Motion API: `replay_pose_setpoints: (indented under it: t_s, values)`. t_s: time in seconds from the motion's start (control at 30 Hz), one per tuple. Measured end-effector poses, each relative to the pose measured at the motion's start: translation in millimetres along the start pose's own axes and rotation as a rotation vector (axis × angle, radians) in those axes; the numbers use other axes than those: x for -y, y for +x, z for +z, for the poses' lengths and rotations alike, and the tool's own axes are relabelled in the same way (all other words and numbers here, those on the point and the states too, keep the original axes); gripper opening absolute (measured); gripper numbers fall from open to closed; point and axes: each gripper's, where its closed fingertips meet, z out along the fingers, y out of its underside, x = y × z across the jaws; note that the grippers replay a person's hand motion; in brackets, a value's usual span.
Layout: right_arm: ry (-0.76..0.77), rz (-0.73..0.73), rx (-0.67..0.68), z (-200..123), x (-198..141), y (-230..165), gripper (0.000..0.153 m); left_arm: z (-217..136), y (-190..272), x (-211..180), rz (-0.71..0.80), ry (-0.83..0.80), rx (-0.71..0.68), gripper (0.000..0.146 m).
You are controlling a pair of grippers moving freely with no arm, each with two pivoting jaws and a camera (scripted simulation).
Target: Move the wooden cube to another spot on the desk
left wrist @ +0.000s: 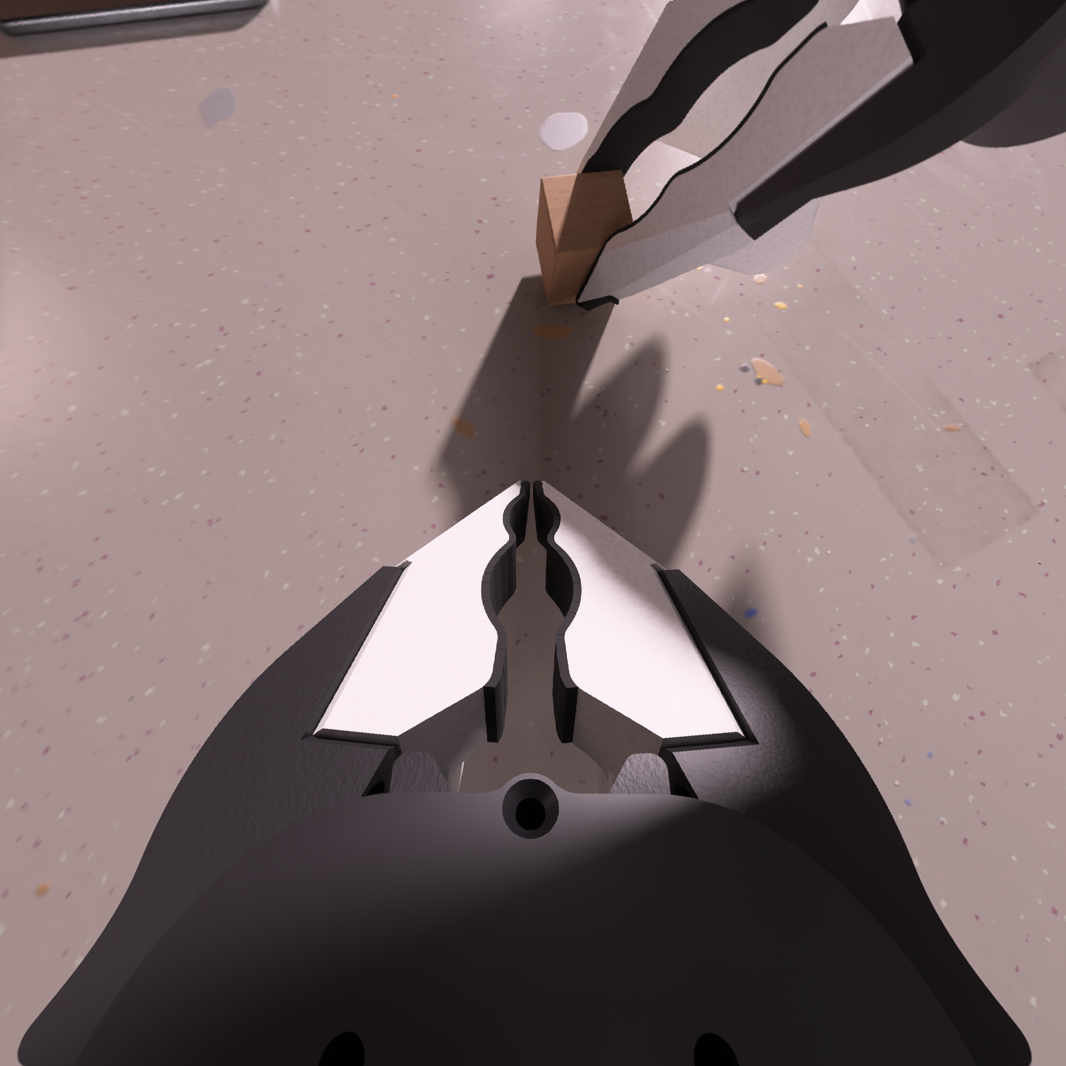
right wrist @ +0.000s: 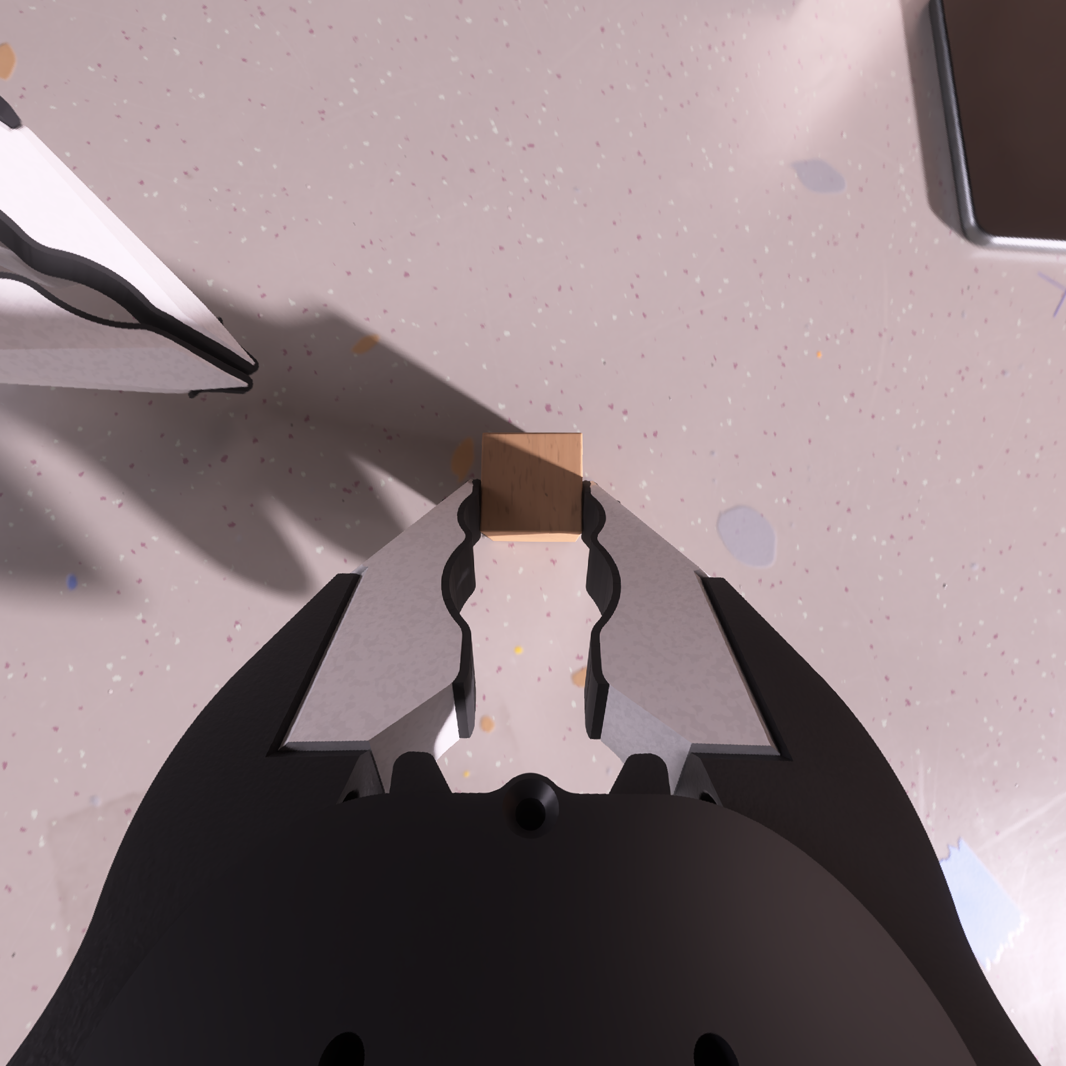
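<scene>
While resting on desk [right wrist: 634, 173]: wooden cube [right wrist: 532, 490] is clamped by right gripper [right wrist: 532, 490].
Left gripper [left wrist: 531, 487]: fingers pressed together, nothing held.

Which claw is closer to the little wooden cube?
The right claw. Its two fingers press the light-brown wooden cube from both sides on the speckled desk. The left claw is shut and empty, hanging off to the side, apart from the cube.

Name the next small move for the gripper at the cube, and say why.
Probably lift a little. The right gripper has its fingertips against both sides of the wooden cube, which seems to sit on the desk. The left gripper is shut and apart.
</scene>
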Motion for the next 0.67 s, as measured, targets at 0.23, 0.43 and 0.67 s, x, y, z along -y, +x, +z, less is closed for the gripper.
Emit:
replay_pose_setpoints:
  t_s: [0.23,0.43,0.67]
  values:
    - [0.077,0.12,0.001,-50,2,21,0.064,-37,-5,-27,-0.074,-0.15,-0.032,0.001]
    - [0.121,0.261,-0.319,-171,-60,71,0.061,-32,-21,-36,-0.059,-0.181,0.018,0.0]
    - [-0.02,0.409,-0.361,-228,-191,20,0.061,-31,-34,-25,-0.02,-0.133,0.183,0.001]
